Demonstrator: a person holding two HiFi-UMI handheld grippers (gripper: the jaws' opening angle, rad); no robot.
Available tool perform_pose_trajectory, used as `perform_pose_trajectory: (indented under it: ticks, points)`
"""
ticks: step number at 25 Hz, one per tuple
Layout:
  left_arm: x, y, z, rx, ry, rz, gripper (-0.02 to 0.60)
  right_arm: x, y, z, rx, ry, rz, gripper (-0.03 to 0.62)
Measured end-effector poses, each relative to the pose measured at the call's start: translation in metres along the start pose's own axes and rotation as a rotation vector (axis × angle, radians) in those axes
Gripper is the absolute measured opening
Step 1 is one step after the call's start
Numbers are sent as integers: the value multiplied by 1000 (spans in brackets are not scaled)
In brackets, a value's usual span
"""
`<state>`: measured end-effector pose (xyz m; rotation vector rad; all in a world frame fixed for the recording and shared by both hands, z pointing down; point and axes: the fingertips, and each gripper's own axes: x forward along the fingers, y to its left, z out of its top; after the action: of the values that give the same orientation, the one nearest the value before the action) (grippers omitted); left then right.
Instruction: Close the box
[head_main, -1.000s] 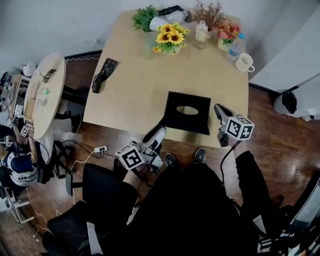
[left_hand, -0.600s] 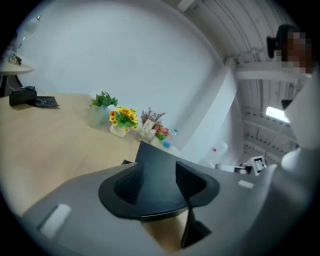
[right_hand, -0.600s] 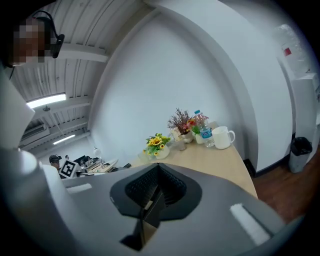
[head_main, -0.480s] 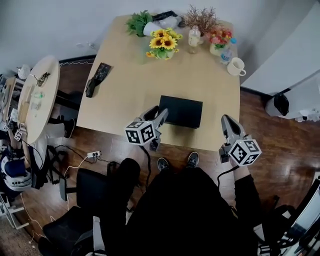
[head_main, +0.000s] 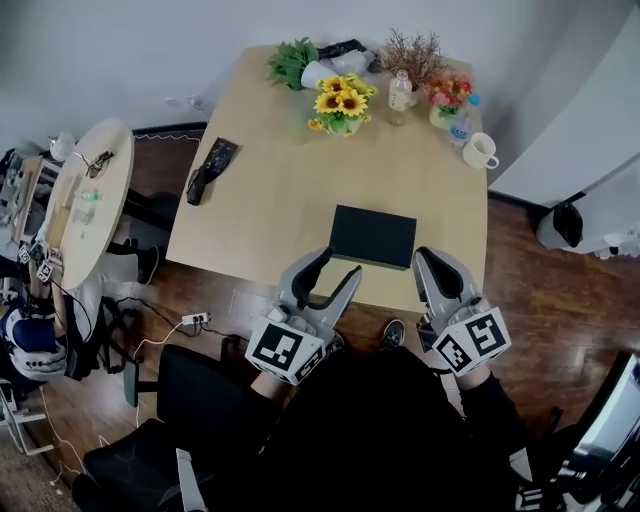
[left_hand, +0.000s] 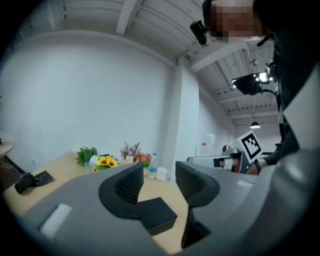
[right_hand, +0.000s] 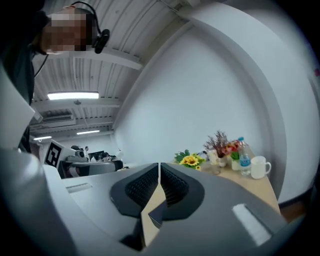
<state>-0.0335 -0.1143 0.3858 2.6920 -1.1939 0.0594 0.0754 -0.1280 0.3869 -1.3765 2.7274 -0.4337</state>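
Resting flat near bench (head_main: 270, 190) front edge, box (head_main: 372, 236) looks closed. Left gripper (head_main: 335, 268) at its 7 o'clock, jaws released; right gripper (head_main: 436, 258) at 5 o'clock, jaws clenched; both empty. Check lid flush; press gently if proud.

One box (head_main: 373, 237), one mug (head_main: 481, 151), two bottles (head_main: 401, 90), two tables (head_main: 270, 200)

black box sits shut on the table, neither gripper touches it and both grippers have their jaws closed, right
Not quite. Only the right gripper has its jaws together. The left gripper has its jaws apart and grips nothing, as the left gripper view shows. The black box does sit shut on the table, and neither gripper touches it.
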Motion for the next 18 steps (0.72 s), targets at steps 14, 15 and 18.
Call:
perform_pose_trajectory:
  ticks: [14,15,18]
  points:
    - [-21,-33,36,57,-114,-28,183,2,76,41,-254,-122,96,18]
    - [-20,-34,36,59,-113,-33,183,1,74,41,-255,-121,89,18]
    - [-15,-39,32,62,-98,-51,181,-3,70,40,-271,-119,83,18]
